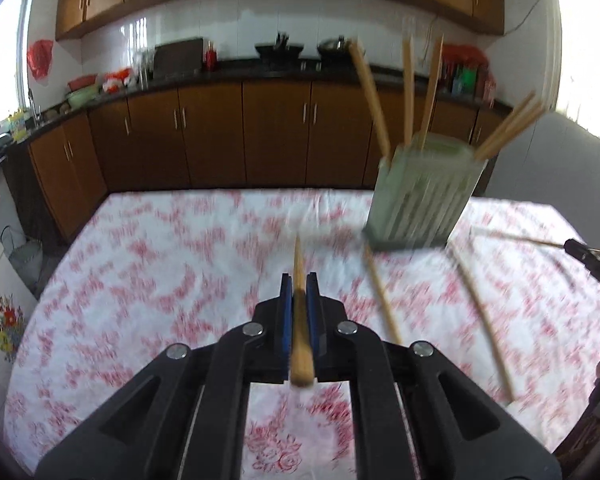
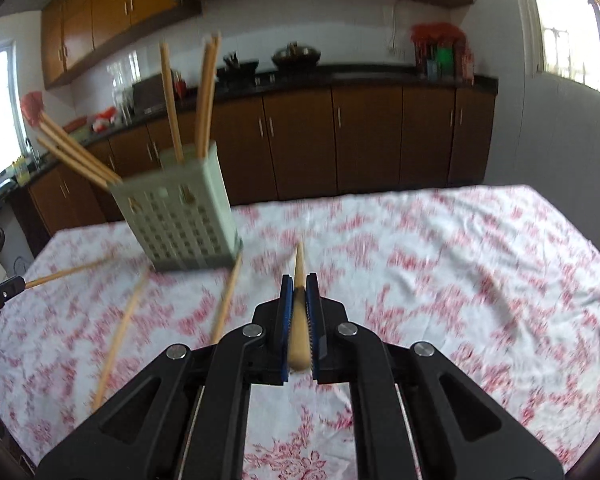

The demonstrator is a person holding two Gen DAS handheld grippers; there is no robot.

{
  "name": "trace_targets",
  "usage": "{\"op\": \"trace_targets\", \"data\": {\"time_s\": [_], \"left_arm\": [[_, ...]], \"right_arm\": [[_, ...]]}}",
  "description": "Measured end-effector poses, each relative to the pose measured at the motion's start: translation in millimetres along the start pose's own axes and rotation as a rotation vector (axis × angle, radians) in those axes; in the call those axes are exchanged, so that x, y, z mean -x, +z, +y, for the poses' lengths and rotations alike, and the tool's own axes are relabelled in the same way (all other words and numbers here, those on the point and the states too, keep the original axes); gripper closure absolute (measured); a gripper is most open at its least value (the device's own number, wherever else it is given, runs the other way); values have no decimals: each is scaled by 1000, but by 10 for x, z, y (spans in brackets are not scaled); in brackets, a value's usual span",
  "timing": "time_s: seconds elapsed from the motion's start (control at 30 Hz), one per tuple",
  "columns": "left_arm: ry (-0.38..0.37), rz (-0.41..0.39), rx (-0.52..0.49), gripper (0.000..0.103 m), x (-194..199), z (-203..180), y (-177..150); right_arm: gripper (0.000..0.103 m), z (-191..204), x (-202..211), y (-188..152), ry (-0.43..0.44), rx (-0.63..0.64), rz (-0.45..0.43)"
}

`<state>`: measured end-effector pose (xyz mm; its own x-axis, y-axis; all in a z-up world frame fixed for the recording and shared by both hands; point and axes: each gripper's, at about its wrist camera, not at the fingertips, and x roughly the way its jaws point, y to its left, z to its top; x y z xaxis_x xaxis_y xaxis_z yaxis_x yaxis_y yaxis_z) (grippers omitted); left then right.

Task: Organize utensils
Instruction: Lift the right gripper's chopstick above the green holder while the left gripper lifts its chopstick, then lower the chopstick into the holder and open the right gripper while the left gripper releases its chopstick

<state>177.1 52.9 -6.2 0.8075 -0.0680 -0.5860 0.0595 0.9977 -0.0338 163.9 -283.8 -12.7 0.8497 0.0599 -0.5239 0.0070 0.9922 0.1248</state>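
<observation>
Two grippers, left and right, each have jaws pinching one chopstick lengthwise. Two more chopsticks lie on the bench just before the holder. Risk, judged: a slanted insertion catches the holder rim or the leaning sticks and tips it.

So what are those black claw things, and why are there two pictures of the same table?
The black claws are grippers, like big tongs. A person holds one in each hand, and each has a small camera looking along its two fingers. So one picture is from the left gripper and the other from the right gripper.

Each one is pinching a chopstick: the left holds this chopstick, the right holds this one.

On the table, with its red flowery cloth, stands a pale green holder with chopsticks already sticking out. Two loose chopsticks lie on the cloth beside it. The pictures are blurry.
</observation>
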Motion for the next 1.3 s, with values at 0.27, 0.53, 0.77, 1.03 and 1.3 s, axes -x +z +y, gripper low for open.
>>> {"op": "trace_targets", "data": {"time_s": [0.27, 0.53, 0.77, 1.03, 1.3], "left_arm": [[-61, -96, 23, 95, 311, -23, 450], [-125, -187, -1, 95, 656, -217, 726], [-206, -288, -27, 95, 868, -578, 1064], [-192, -405, -8, 95, 770, -829, 1509], [-145, -385, 22, 95, 145, -874, 1540]], "right_arm": [[95, 53, 275, 336, 30, 6, -120], [95, 251, 523, 678, 121, 13, -228], [95, 516, 794, 1077, 212, 9, -410], [95, 645, 698, 1331, 209, -10, -588], [95, 709, 89, 1221, 169, -21, -538]]}}
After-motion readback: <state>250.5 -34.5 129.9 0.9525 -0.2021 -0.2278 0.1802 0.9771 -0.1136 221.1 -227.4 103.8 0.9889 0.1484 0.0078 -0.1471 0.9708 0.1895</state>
